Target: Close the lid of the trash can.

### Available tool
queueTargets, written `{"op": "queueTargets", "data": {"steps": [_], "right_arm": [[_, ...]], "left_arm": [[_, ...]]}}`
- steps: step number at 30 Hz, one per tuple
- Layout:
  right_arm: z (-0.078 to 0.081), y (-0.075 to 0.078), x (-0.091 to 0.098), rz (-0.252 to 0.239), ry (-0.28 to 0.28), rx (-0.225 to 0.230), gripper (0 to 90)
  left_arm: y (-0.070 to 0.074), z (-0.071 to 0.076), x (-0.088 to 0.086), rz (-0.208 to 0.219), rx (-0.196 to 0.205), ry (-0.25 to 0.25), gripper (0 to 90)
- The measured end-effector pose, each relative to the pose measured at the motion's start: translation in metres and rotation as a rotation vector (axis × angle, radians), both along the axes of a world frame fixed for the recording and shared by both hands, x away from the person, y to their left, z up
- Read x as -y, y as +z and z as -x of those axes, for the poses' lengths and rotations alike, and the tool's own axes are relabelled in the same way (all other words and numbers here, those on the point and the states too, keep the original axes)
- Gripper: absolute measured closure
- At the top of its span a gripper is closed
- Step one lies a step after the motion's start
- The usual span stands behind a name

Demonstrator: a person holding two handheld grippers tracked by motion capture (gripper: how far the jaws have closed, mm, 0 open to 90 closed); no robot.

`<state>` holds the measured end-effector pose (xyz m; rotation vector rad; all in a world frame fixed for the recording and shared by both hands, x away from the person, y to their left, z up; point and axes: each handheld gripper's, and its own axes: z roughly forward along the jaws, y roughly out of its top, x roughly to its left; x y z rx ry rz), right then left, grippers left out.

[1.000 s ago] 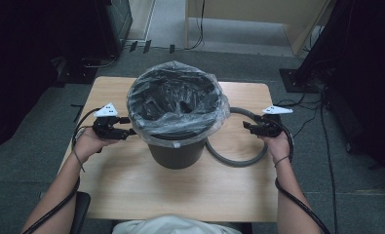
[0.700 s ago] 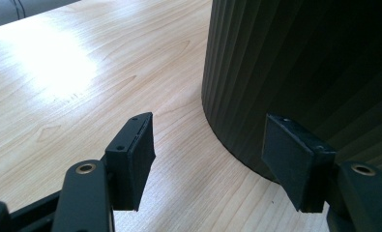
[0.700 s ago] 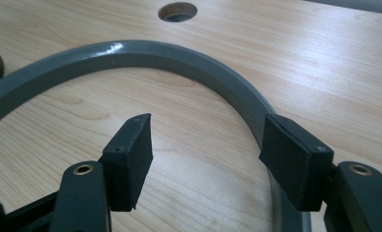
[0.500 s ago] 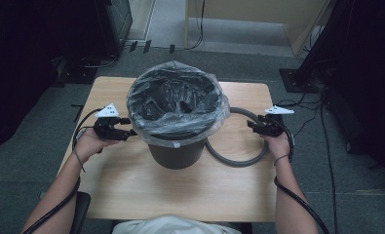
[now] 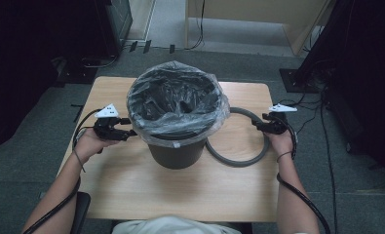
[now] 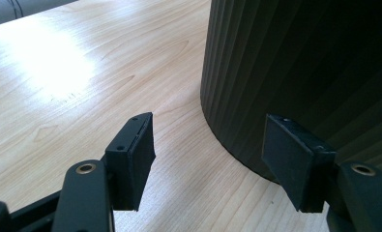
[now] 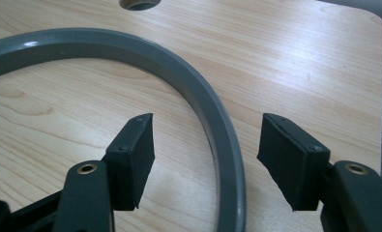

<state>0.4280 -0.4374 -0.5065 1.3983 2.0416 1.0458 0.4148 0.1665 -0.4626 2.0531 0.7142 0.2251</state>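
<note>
Ring [image 7: 213,121] lies between open right gripper [image 7: 205,154] fingers [image 7: 130,159], untouched.

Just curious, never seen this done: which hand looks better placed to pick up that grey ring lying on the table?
Right. The right claw stands open with the grey ring running between its jaws, not yet pressed. The left claw is open beside the bin, across from the ring.

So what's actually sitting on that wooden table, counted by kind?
Dark ribbed bin: 1
Clear plastic bag lining the bin: 1
Grey ring, lying flat beside the bin: 1
Hand-held grippers: 2, the left gripper and the right gripper
Total: 5
</note>
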Motion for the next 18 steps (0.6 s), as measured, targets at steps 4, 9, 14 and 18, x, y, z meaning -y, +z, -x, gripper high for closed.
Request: {"op": "queueTargets", "data": {"steps": [4,9,14,18], "right_arm": [[-0.002,-0.006,0.005,0.021,-0.016,-0.007,37.9],[-0.005,-0.015,0.004,0.038,0.0,-0.049,38.0],[-0.005,-0.018,0.001,0.04,0.009,-0.047,38.3],[-0.004,-0.018,-0.003,0.039,-0.003,-0.036,42.5]], "left_arm": [[-0.001,0.0,0.001,-0.001,-0.009,-0.007,35.4],[-0.002,0.0,0.0,0.0,-0.011,-0.006,35.4],[-0.002,0.0,-0.001,0.003,-0.009,-0.002,35.4],[-0.003,0.0,0.0,0.001,-0.008,-0.005,35.5]]}}
